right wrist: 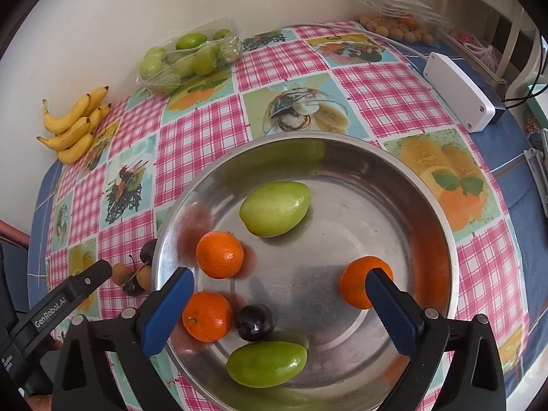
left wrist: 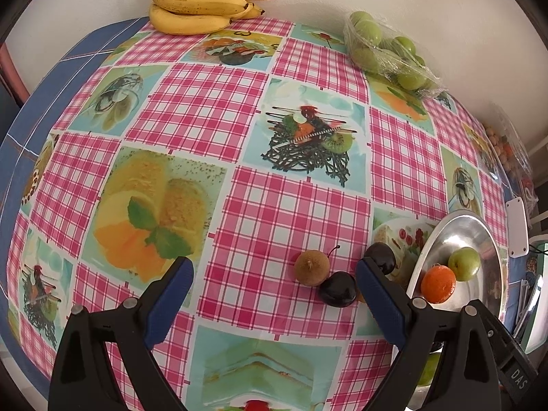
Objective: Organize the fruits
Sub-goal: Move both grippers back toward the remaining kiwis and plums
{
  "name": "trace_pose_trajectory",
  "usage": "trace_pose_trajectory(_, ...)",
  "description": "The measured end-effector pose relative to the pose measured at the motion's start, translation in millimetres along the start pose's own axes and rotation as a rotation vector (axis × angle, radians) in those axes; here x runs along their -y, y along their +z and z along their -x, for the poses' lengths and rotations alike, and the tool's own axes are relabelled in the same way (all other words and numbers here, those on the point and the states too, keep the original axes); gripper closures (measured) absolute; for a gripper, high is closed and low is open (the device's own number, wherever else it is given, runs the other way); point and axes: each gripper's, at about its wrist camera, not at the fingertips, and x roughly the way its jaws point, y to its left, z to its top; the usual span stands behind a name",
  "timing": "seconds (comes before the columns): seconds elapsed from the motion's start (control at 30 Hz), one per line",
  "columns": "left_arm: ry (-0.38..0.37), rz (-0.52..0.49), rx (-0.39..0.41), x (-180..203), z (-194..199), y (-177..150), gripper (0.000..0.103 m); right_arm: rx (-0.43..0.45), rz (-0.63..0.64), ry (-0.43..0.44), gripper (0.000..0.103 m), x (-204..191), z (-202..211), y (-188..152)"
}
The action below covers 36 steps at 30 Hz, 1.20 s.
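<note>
A steel bowl [right wrist: 428, 185] holds two green fruits [right wrist: 275, 208], three oranges [right wrist: 220, 254] and a dark plum [right wrist: 255, 322]. My right gripper [right wrist: 277, 287] hovers open and empty above the bowl. In the left wrist view the bowl [left wrist: 445, 229] is at the right, holding an orange [left wrist: 438, 283] and a green fruit [left wrist: 464, 263]. A brown kiwi-like fruit [left wrist: 311, 267] and two dark cherries [left wrist: 337, 289] lie on the cloth left of the bowl. My left gripper [left wrist: 274, 274] is open and empty, its right finger [left wrist: 376, 287] beside the cherries.
A bunch of bananas [left wrist: 202, 0] and a wrapped tray of green fruits [left wrist: 383, 49] lie at the table's far edge by the wall. A white power box [right wrist: 459, 92] and a bag of small brown fruits [right wrist: 394, 27] sit at the far right.
</note>
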Motion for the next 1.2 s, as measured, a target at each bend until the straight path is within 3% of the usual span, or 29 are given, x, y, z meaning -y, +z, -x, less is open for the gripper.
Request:
trace_pose_trajectory(0.47,-0.002,0.080,0.042,-25.2,6.4,6.9,0.007,0.063,0.077,0.059,0.000,-32.5,6.4,-4.6)
trace_pose_trajectory(0.73,-0.041,0.127,0.060,-46.3,9.4,13.2,0.007,0.015,0.148,0.097,0.000,-67.4,0.1,-6.5)
trace_pose_trajectory(0.9,-0.014,0.098,0.089,-48.7,11.9,15.2,0.007,0.001,0.195,0.132,0.000,-87.3,-4.1,-8.3)
trace_pose_trajectory(1.2,-0.057,0.083,0.068,-48.0,4.4,20.3,0.007,-0.015,0.223,0.120,0.000,-102.4,-13.8,-5.5)
